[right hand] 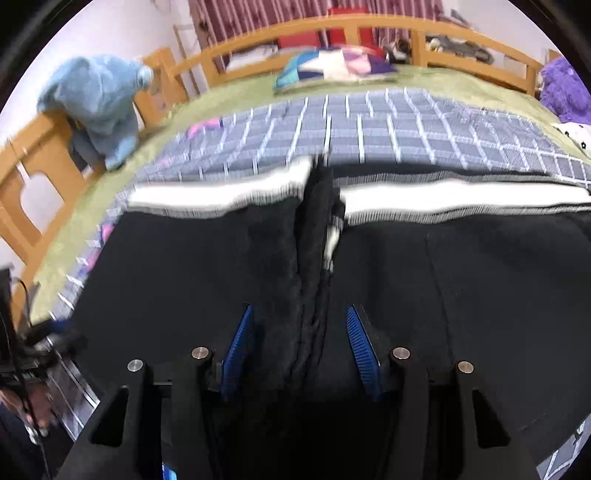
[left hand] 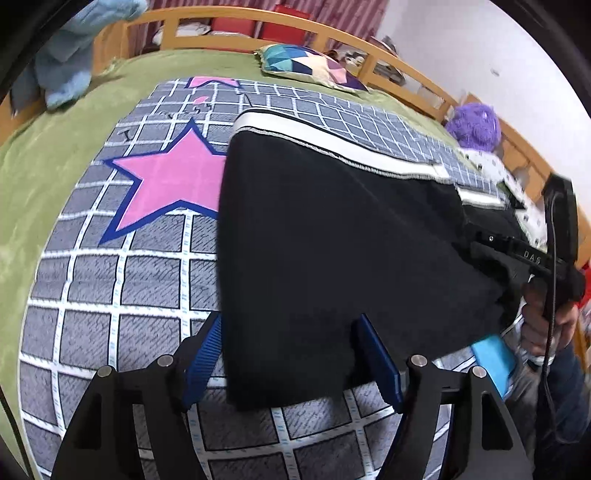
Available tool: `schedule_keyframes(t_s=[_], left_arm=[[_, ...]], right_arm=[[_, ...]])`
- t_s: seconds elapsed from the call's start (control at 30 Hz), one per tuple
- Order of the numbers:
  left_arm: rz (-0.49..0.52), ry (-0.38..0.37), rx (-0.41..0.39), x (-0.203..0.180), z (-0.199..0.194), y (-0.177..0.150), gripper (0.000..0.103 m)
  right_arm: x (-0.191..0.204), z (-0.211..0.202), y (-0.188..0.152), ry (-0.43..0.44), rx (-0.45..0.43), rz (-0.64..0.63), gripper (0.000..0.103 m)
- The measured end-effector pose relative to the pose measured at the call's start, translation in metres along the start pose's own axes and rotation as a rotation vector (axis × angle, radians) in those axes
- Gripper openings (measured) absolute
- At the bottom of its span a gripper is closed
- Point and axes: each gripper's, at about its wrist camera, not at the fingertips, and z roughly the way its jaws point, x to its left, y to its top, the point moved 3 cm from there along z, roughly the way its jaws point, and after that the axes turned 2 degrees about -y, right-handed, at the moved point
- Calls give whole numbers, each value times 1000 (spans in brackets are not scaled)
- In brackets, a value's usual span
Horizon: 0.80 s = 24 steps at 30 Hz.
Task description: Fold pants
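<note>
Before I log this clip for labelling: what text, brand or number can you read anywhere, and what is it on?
"DAS" – on the right gripper's black body, seen from the left wrist view.
Dark marks on the blanket near the pink star – too distorted to read.
Blue print in the blanket's white stripes – too small.
Pants – no text.

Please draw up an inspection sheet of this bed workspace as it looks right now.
Surface: grey checked blanket with pink star, over green bedspread.
Job's things: black pants with white stripe, lying flat on the blanket.
Clutter: patterned cushion, blue plush, purple plush.
Grippers: left gripper with jaws apart around the pants' corner; right gripper with jaws apart astride a raised fold, not pressing.
Cables: black cable running down the right gripper's handle.
Surroundings: wooden bed rail, striped curtain behind.
</note>
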Motion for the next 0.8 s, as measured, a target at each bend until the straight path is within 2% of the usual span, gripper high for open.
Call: schedule_keyframes(t_s=[0.07, 0.2, 0.3, 0.33, 0.4, 0.53, 0.57, 0.67, 0.73, 0.8], left_arm=[[-31, -15, 5, 3, 0, 2, 71], [-33, 11, -2, 5, -3, 11, 70], [-23, 8, -3, 4, -6, 21, 70], [-21, 14, -4, 4, -6, 25, 70], [-31, 26, -2, 6, -2, 35, 69], [-80, 4, 16, 15, 13, 54, 66], [-89, -2, 19, 17, 16, 57, 66], [-122, -25, 47, 26, 32, 62, 65], [-122, -34, 48, 29, 39, 62, 63], [-86, -41, 42, 26, 42, 65, 63]], right_arm=[[1, -1, 4, -9, -14, -2, 53], [-1, 35, 2, -52, 92, -4, 48], [-3, 16, 5, -61, 82, -42, 47], [-10, 1, 5, -54, 42, -32, 47], [-31, -29, 3, -84, -33, 6, 54], [-92, -73, -7, -225, -93, 100, 55], [-113, -83, -12, -275, -97, 134, 57], [-160, -100, -26, -348, -82, 222, 59], [-185, -104, -39, -378, -70, 272, 59], [-205, -100, -47, -367, -51, 317, 59]])
